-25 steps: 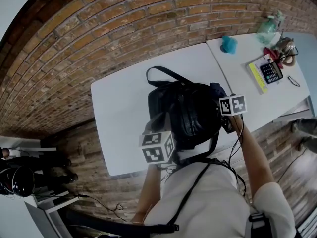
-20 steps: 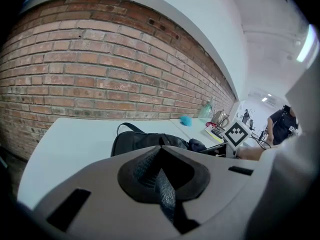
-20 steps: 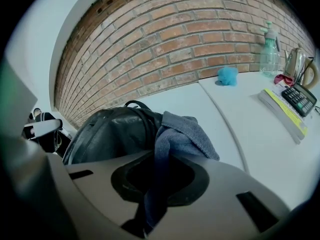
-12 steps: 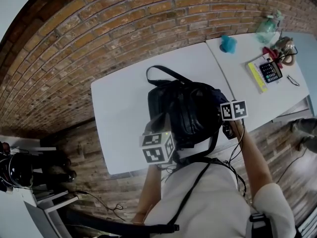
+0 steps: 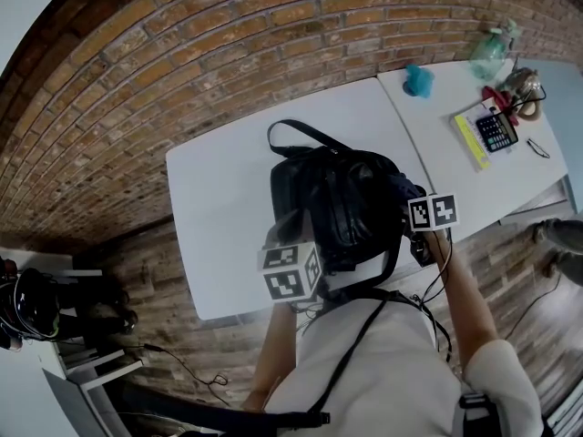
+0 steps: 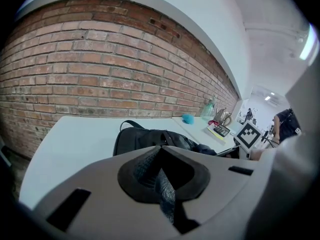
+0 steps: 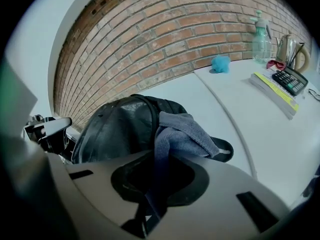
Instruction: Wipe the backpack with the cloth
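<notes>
Clearly, your right hand-held gripper (image 7: 150, 194) pinches the grey cloth (image 7: 182, 131) draped on the black backpack (image 5: 337, 203) mid-surface (image 5: 219, 198); only its own view shows this. Your left hand-held gripper (image 6: 167, 201) clamps 1 woven strip (image 6: 161, 179) at the backpack's near edge.

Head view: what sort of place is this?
Probably an office or studio workspace: white tables pushed against a bare brick wall, a wood-plank floor, and desk items such as a calculator and spray bottle.

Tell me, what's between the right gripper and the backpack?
The cloth, held by the right gripper against the backpack; the right gripper view shows it.
</notes>
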{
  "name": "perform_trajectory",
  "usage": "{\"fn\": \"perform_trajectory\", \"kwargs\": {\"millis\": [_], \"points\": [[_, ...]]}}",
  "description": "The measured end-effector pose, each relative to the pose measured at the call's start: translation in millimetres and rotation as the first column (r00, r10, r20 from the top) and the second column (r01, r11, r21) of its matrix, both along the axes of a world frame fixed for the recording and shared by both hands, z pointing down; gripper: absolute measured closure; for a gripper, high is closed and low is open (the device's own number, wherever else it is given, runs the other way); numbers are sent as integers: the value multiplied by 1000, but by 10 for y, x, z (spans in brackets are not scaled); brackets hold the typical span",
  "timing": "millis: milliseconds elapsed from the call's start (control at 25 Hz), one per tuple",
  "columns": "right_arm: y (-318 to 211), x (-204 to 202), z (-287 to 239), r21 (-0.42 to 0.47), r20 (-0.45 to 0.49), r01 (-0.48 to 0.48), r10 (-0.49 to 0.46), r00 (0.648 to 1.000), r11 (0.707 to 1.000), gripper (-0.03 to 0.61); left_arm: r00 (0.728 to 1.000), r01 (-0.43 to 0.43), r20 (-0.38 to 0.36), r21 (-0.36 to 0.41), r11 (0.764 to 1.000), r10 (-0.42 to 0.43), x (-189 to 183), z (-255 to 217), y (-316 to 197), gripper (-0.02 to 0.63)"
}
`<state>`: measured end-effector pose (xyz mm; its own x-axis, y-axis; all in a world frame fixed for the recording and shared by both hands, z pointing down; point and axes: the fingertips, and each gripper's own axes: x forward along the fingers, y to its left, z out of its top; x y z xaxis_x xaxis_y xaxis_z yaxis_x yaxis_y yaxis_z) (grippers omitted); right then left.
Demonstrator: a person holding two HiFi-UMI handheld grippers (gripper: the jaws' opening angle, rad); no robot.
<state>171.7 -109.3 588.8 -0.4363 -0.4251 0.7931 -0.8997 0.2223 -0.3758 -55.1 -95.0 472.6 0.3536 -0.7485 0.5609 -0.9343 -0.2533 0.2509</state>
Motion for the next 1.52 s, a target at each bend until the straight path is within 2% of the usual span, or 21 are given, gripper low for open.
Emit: {"fn": "perform_trajectory", "kwargs": {"millis": [720,1520], "points": [[441,48,-117,-29,30,-24,25,999,999,540,1000,-15,-1,-48,999,14,73,189,31,611],[1081,-58,0,-161,74,96,-85,994,982,540,1000,-24,2,-50,998,24,129,193,59,611]]}}
